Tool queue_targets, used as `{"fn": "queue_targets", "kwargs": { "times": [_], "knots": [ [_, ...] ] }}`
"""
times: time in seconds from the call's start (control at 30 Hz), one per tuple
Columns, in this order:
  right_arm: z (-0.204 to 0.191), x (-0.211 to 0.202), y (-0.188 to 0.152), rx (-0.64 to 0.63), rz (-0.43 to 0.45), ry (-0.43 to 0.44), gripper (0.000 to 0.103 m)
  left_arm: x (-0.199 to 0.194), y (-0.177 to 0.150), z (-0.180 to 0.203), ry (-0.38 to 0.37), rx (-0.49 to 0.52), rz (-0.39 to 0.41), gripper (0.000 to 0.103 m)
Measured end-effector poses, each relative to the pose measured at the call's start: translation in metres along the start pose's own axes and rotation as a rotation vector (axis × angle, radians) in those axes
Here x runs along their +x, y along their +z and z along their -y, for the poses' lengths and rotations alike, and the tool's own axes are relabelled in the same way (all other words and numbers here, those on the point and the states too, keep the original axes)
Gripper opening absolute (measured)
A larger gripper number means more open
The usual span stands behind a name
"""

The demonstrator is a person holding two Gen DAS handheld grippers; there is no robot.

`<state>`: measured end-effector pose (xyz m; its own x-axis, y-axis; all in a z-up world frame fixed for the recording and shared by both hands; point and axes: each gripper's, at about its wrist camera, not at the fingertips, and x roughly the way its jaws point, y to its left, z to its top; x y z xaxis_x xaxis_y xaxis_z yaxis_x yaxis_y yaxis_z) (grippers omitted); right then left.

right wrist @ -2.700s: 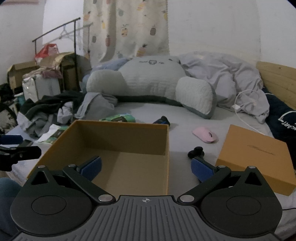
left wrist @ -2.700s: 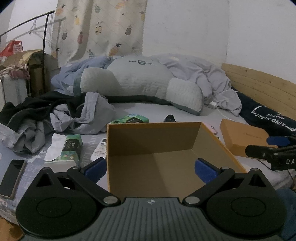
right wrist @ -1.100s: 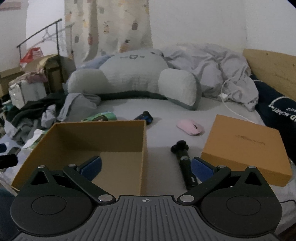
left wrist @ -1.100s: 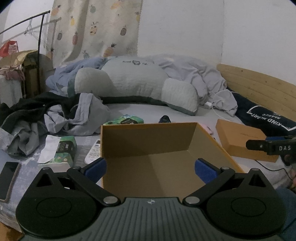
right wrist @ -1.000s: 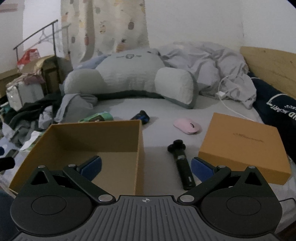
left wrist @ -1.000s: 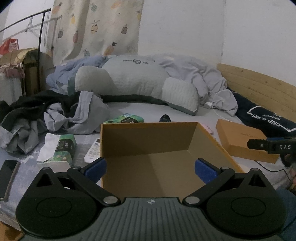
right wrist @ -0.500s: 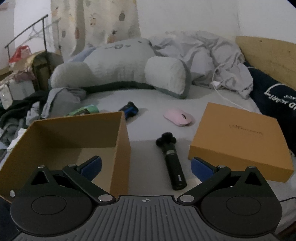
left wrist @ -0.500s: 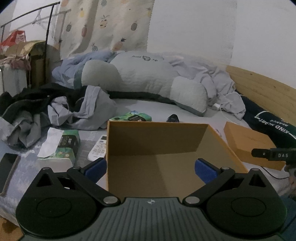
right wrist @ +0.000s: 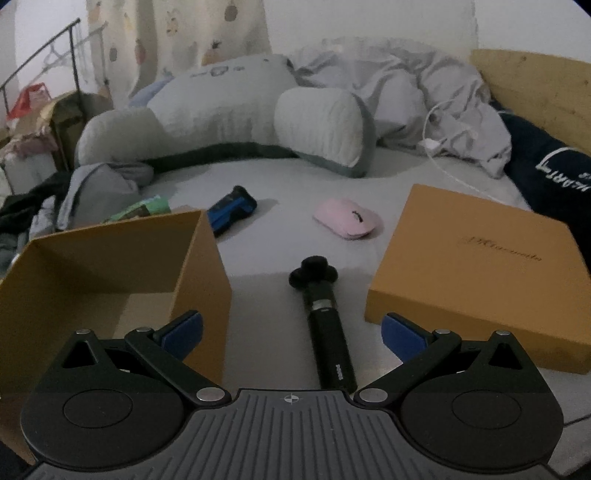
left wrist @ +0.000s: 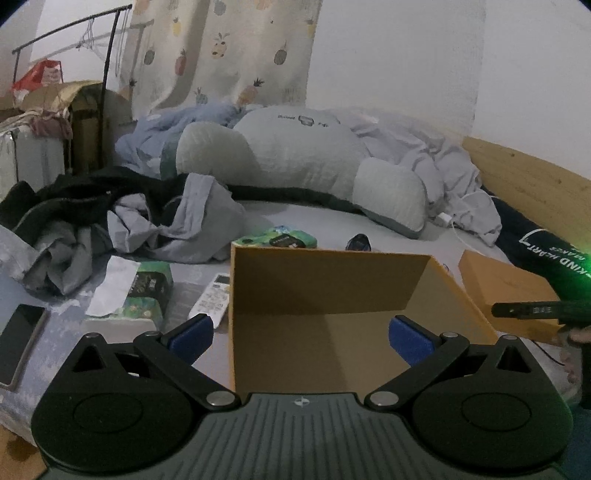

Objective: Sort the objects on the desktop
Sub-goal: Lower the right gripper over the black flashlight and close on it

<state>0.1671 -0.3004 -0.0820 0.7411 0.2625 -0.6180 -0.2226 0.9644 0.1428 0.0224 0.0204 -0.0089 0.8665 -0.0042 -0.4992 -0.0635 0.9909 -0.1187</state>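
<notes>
1. The left gripper [left wrist: 301, 334] hung with its jaws spread wide and nothing between them, facing the open orange cardboard box [left wrist: 328, 280] on the grey bed sheet [right wrist: 280, 218].
2. The right gripper [right wrist: 291, 330] was likewise splayed and empty, above a black selfie stick [right wrist: 325, 325] lying at 12 o'clock.
3. A pink computer mouse [right wrist: 347, 220] lay at 1 o'clock, a blue-black gadget [right wrist: 231, 210] at 11.
4. An orange lid [right wrist: 476, 273] sat at 2 o'clock.
5. A white remote [left wrist: 210, 299] lay just beside the box's left wall.

A home bedroom: a bed [right wrist: 295, 192] with rumpled bedding [right wrist: 399, 88], pineapple-print curtain [left wrist: 221, 55] and clothes rail [left wrist: 74, 26]
</notes>
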Motion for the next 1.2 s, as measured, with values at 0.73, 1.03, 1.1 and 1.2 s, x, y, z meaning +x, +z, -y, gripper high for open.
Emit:
{"fn": "queue_targets", "kwargs": {
  "times": [0.73, 1.03, 1.1, 1.2],
  "knots": [
    [0.03, 0.095, -0.002, 0.006, -0.117, -0.013, 0.087, 0.002, 0.0, -0.002, -0.034, -0.025, -0.003, 0.103],
    [0.029, 0.118, -0.006, -0.022, -0.167, -0.002, 0.07, 0.003, -0.001, -0.004, -0.04, -0.029, -0.006, 0.103],
    [0.028, 0.12, -0.008, -0.04, -0.166, -0.012, 0.068, 0.003, -0.001, -0.004, -0.043, -0.027, -0.007, 0.103],
    [0.028, 0.121, -0.007, -0.051, -0.157, -0.003, 0.065, 0.003, -0.001, -0.004, -0.046, -0.021, -0.007, 0.103]
  ]
}}
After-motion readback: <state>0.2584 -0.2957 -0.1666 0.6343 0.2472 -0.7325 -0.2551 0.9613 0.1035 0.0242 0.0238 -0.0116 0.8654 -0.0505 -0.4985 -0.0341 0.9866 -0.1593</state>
